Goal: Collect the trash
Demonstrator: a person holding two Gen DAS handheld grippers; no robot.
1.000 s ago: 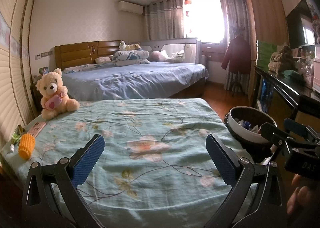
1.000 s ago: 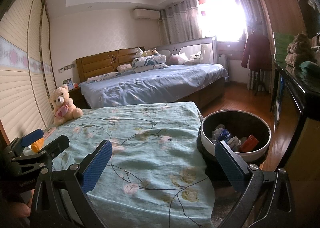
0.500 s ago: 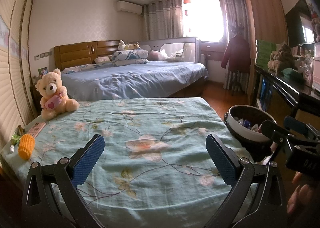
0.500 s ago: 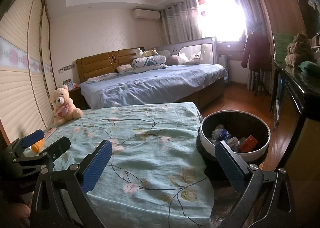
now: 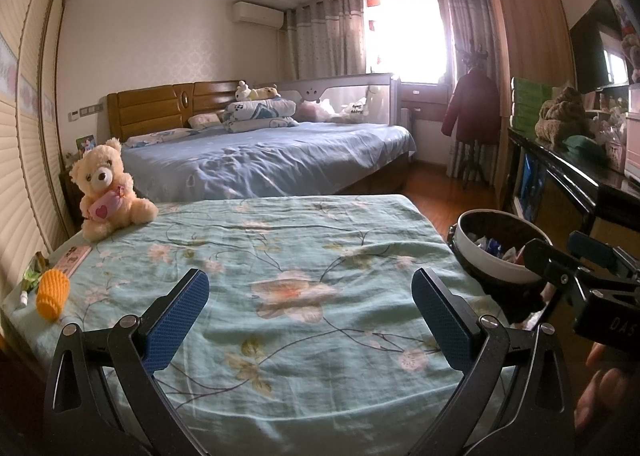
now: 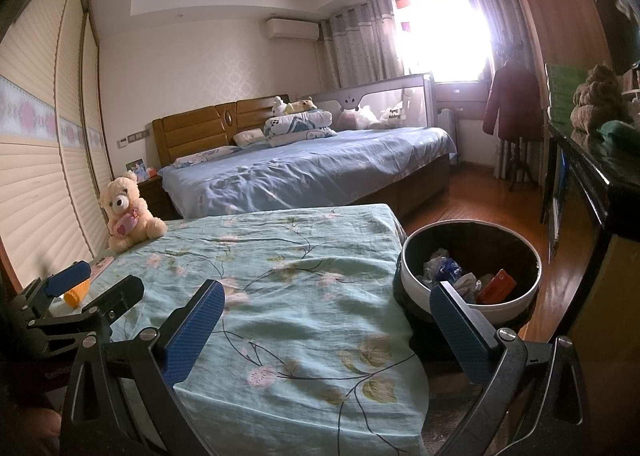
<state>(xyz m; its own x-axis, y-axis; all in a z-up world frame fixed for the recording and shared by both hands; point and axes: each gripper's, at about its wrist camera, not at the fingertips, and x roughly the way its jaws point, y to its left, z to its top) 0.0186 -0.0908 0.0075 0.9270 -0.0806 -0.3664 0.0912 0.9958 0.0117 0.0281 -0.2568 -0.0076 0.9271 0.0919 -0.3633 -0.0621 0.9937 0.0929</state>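
Trash at far left bed (image 5: 304,256) edge: green wrapper (image 5: 34,276), orange foam sleeve (image 5: 52,294), pink card (image 5: 72,258). Left gripper (image 5: 310,312) spread, empty. Right gripper (image 6: 328,324) spread, empty. Bin (image 6: 416,256) right, part full.

Risk: foam squashes, slips; bear (image 5: 106,188) grabbed by mistake.

Wrapper half cut off, unclear.

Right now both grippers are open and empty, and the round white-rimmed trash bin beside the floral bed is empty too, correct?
Not quite. The round white-rimmed trash bin already holds wrappers and a red packet, per the right wrist view. Left gripper and right gripper are open, empty.
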